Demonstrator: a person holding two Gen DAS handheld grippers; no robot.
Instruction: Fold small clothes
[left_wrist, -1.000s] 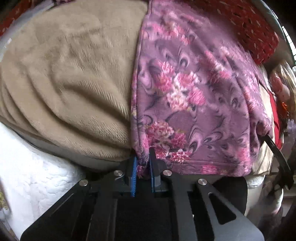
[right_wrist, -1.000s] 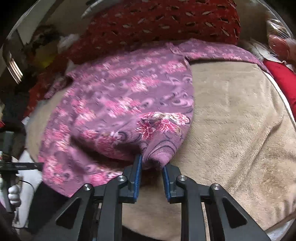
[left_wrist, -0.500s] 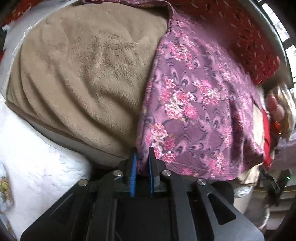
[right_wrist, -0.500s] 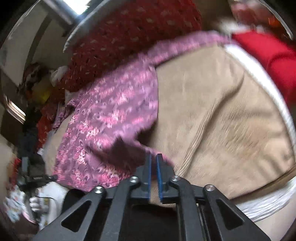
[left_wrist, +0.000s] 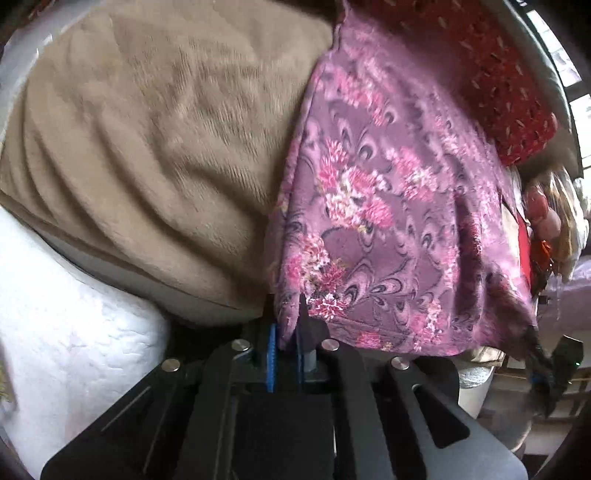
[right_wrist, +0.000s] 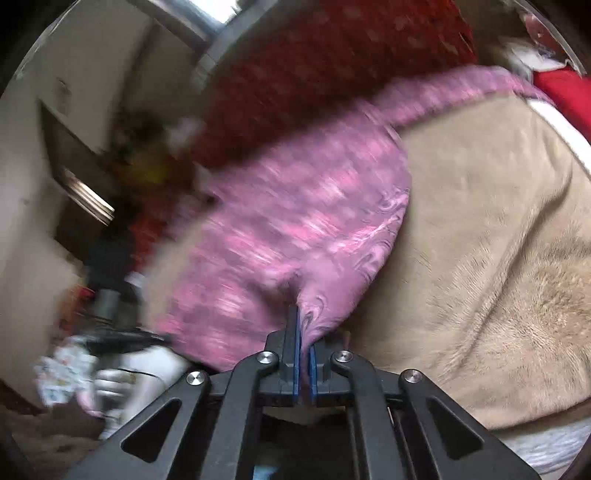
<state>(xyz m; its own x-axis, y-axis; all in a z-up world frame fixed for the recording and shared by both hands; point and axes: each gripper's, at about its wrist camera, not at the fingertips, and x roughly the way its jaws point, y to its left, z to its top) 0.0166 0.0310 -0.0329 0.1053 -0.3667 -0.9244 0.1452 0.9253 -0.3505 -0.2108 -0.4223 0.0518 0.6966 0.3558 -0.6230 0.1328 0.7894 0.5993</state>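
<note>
A tan fleece blanket (left_wrist: 159, 147) covers most of the bed and carries the purple floral garment (left_wrist: 388, 206), which lies spread over the blanket's right part in the left wrist view and runs up toward a red patterned cushion (left_wrist: 495, 74) behind it. A white quilted cover (left_wrist: 66, 325) shows beneath the blanket's near edge. The left gripper (left_wrist: 286, 343) has its blue-lined fingers clamped on the garment's near hem corner. In the blurred right wrist view, the right gripper (right_wrist: 303, 354) pinches another bunched fold of the same garment (right_wrist: 295, 236), fingers nearly together, with the blanket (right_wrist: 491, 258) to its right.
</note>
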